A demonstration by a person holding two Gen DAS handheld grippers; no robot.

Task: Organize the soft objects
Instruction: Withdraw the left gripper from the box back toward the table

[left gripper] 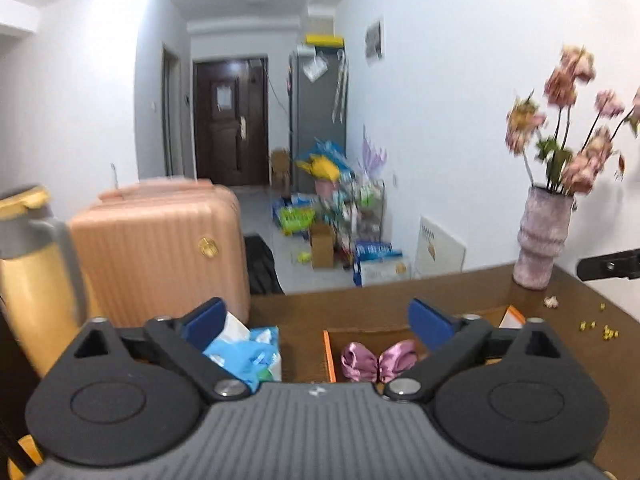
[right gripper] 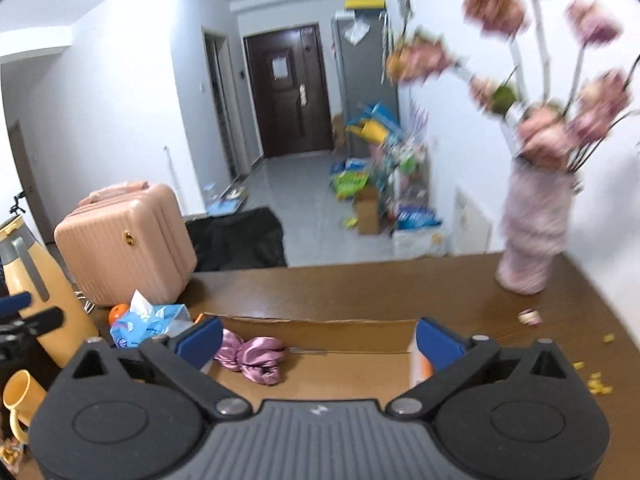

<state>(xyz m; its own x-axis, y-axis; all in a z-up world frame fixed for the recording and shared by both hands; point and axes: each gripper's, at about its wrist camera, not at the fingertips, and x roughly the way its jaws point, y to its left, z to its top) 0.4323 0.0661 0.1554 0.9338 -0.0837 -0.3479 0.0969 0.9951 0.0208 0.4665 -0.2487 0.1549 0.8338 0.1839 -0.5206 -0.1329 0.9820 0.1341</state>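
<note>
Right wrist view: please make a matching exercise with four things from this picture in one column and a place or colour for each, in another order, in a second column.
Things:
1. pink satin cloth
2. vase
3. tissue pack
4. suitcase

Places or colours:
A. stands at the far right of the table, holds flowers
B. blue and white, lies left of the cardboard box
C. lies inside the cardboard box
D. peach-pink and ribbed, stands at the left, beyond the tissue pack

Pairs: 1-C, 2-A, 3-B, 4-D

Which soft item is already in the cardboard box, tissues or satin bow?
The pink satin bow, lying inside the cardboard box. The blue tissue pack sits outside, left of it.
</note>
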